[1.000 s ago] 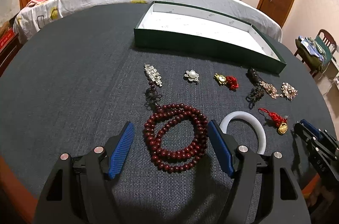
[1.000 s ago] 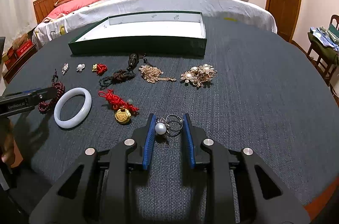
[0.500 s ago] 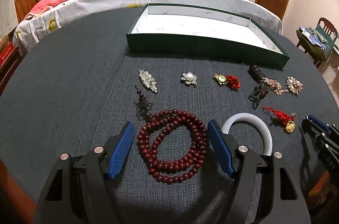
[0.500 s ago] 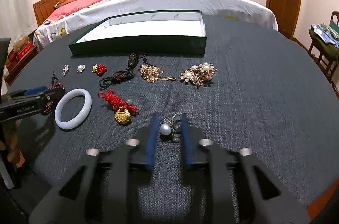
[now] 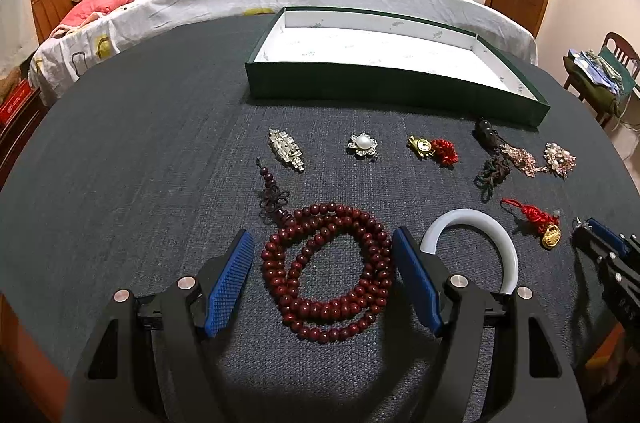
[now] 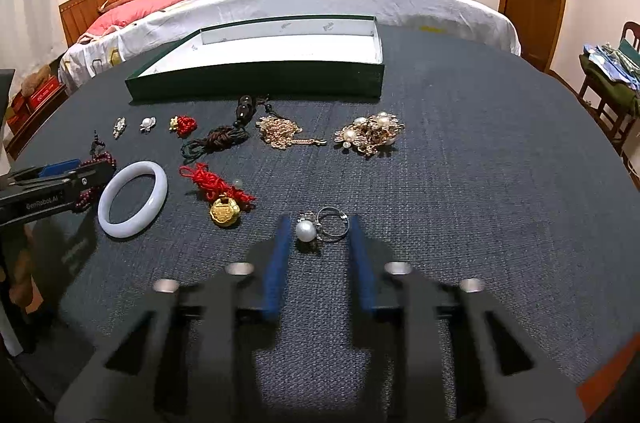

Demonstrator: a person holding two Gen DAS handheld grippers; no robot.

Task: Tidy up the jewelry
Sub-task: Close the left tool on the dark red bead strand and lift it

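A dark red bead necklace point(image 5: 326, 269) lies on the dark table between the open fingers of my left gripper point(image 5: 323, 251), untouched. A white bangle point(image 5: 476, 243) lies just right of it, and shows in the right wrist view point(image 6: 132, 198). A pearl ring point(image 6: 320, 227) lies between the blue pads of my right gripper point(image 6: 318, 229), which stands open around it; the fingers are blurred. The green box point(image 5: 394, 63) with a white inside stands empty at the back; it also shows in the right wrist view point(image 6: 256, 79).
Brooches point(image 5: 286, 151), a pearl flower pin point(image 5: 363, 145), a red tassel charm point(image 5: 434, 149), dark cord point(image 5: 492, 167), gold chain point(image 6: 280, 133), pearl cluster point(image 6: 370, 133) and a gold lock charm point(image 6: 224, 211) lie in rows. A bed stands behind.
My right gripper's fingers have spread wider around the pearl ring and are blurred with motion. My left gripper has shifted slightly but stays open around the bead necklace.
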